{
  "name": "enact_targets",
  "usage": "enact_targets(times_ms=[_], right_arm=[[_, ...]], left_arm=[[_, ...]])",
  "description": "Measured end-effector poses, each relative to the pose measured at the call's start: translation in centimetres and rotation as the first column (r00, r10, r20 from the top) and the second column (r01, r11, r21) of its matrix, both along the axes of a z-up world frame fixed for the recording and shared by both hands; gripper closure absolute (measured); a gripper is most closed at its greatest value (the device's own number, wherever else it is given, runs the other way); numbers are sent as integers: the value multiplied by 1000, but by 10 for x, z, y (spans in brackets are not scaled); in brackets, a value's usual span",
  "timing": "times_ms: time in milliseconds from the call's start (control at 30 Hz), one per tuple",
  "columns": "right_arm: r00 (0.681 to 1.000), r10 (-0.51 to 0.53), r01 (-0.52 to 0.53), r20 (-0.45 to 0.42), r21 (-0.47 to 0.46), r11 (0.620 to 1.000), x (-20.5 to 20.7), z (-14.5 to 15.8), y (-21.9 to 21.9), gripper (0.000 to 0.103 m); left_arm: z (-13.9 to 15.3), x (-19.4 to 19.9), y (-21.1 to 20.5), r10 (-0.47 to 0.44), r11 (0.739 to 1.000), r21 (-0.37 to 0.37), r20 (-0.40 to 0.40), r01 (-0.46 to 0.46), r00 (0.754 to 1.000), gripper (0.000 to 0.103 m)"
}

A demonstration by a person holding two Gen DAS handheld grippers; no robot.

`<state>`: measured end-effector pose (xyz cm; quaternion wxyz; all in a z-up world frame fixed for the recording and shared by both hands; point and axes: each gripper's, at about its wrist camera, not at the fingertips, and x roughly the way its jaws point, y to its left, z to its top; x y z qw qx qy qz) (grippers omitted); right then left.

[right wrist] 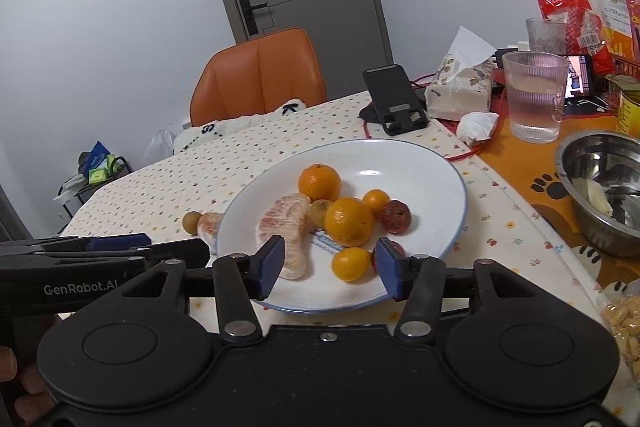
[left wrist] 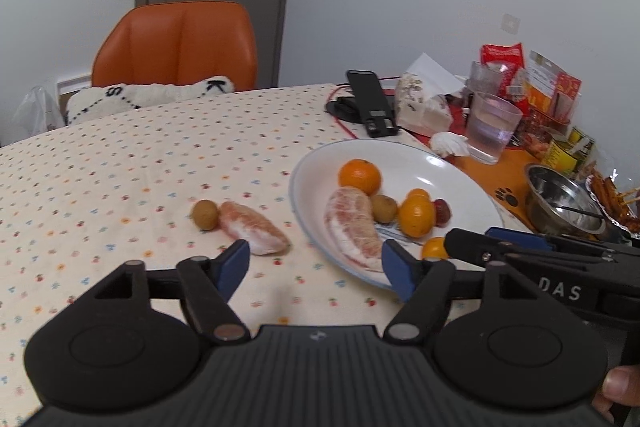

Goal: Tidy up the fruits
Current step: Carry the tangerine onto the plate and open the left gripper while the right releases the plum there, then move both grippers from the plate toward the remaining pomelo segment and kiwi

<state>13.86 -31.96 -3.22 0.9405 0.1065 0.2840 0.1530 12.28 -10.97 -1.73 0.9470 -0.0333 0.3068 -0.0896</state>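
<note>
Reading both wrist views, I judge that the coming move turns on the two fruits still lying on the desk (left wrist: 120, 163) outside the plate (left wrist: 432, 163).

1. Plate: one, white with a blue rim, ahead and to the right of the left claw (left wrist: 316, 261), and directly ahead of the right claw (right wrist: 330, 261), whose tips hang over its near rim.
2. Pomelo segments: two. One lies in the plate (right wrist: 286, 223). The other, the loose pomelo segment (left wrist: 254, 227), lies on the desk just ahead of the left claw's left fingertip; its long axis runs from far-left to near-right, slanting across the claw's opening line.
3. Oranges in the plate: four, two larger (right wrist: 319, 182) and two smaller (right wrist: 351, 263).
4. Longans: two brown ones. One sits in the plate (right wrist: 320, 209); the loose longan (left wrist: 206, 214) touches the far-left end of the loose segment.
5. Small red fruits: one clear (right wrist: 395, 215); a second seems half hidden behind the right claw's right fingertip.

Claw state: both claws stand wide and hold nothing.

The left claw is nearer the loose pair, so I would assign it the pickup, turning it to close across the segment's short width.
</note>
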Motion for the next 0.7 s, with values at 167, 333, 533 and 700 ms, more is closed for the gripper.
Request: enact_targets(times_ms=[167,333,533,700], right_arm=[[1000,10,-10,9,4,1000,-2,3,10,42],[999,37,-37,12,5,999,-5,4,23,41],[998,67,-67,10,3,998,-7,4,38,41],[996,87,-87,8,1,996,-9,5,51,41]], left_arm=[[-1,-4,17,39,999,4,-5,-39,999,27],[-1,-9,35,83,997,4,-11,-83,996,26],[-3,-15,55,125,992,-3,-15,-125,992,25],[-5,-20,68,146,989,-4,-19,-146,989,24]])
